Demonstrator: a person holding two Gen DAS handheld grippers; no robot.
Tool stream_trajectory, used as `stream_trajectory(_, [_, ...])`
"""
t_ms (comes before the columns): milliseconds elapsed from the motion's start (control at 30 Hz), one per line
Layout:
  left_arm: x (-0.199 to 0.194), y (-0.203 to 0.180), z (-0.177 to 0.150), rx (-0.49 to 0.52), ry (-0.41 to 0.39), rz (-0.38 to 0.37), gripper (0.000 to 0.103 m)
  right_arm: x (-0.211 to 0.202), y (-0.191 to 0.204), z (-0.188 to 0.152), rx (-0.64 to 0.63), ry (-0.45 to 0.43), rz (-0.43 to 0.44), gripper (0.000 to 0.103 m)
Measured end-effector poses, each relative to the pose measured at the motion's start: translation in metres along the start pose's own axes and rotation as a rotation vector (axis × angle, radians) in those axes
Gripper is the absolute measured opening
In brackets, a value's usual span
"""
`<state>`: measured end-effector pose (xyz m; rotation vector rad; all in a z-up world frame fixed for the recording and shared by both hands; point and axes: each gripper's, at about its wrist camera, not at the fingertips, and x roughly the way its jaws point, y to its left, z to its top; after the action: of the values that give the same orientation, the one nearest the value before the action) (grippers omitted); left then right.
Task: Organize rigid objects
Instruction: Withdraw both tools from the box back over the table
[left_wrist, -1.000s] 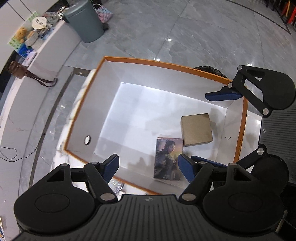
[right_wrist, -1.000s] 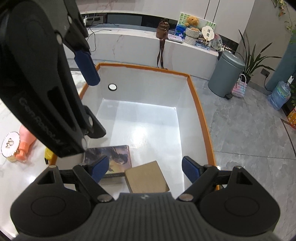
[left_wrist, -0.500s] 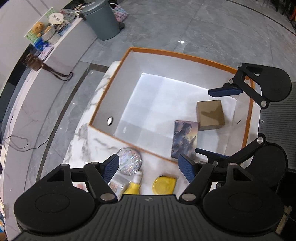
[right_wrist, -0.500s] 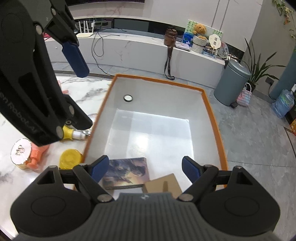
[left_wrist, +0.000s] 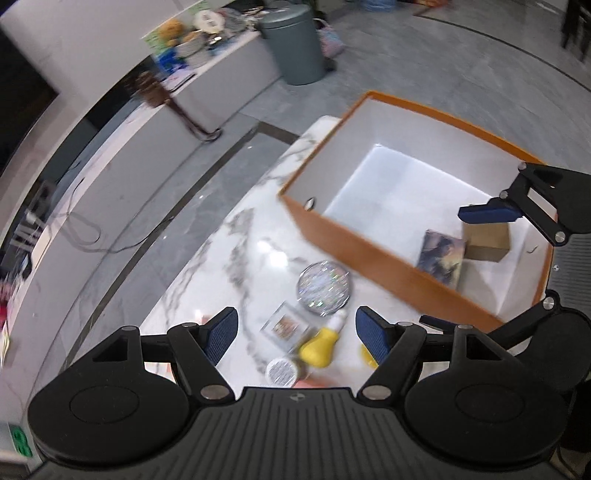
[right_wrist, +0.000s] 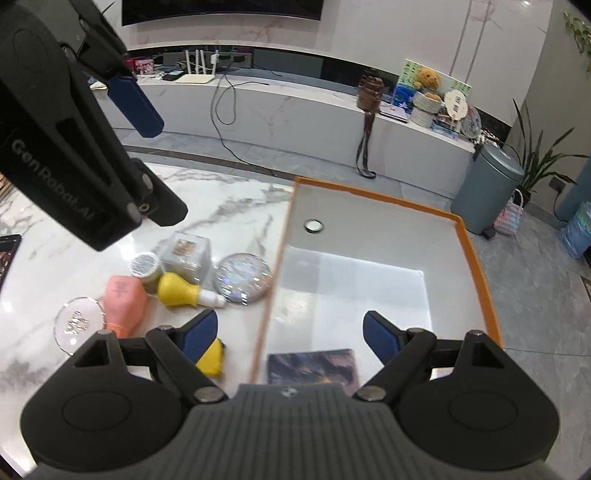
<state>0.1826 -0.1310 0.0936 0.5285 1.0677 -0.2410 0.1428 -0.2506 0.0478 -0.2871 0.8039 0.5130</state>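
Yellow bulb-shaped bottle (left_wrist: 320, 348), lying on desk (left_wrist: 258, 236) beside orange-rimmed box (left_wrist: 354, 243): left gripper (left_wrist: 295, 332), jaws released and empty, should straddle its body squarely; right gripper (right_wrist: 290, 332) likewise released.

left gripper (left_wrist: 295, 332) swung off the orange box (left_wrist: 369, 251), now over marble table (left_wrist: 236, 266) above yellow bottle (left_wrist: 321, 347) and glitter disc (left_wrist: 324, 283) | right gripper (right_wrist: 290, 332) pulled back, now straddling the box's left wall | brown carton (left_wrist: 487, 240) gone from right wrist view | 2 items in box unmoved
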Motion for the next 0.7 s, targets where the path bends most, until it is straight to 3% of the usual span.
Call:
stream_trajectory(167, [-0.006,0.019,-0.029,-0.062,-0.011,0.013,0.085,0.003,0.027,0.004,-0.034,-0.002,0.020,0.085])
stream_trajectory(267, [-0.010,0.030,-0.051,-0.125,-0.038,0.010,0.085,0.005,0.042,0.006,-0.057,-0.001,0.024,0.091])
stream_trajectory(700, [-0.012,0.055,-0.144,-0.332,-0.113,0.016,0.085,0.025,0.093,-0.001,-0.108,0.033,0.042,0.092])
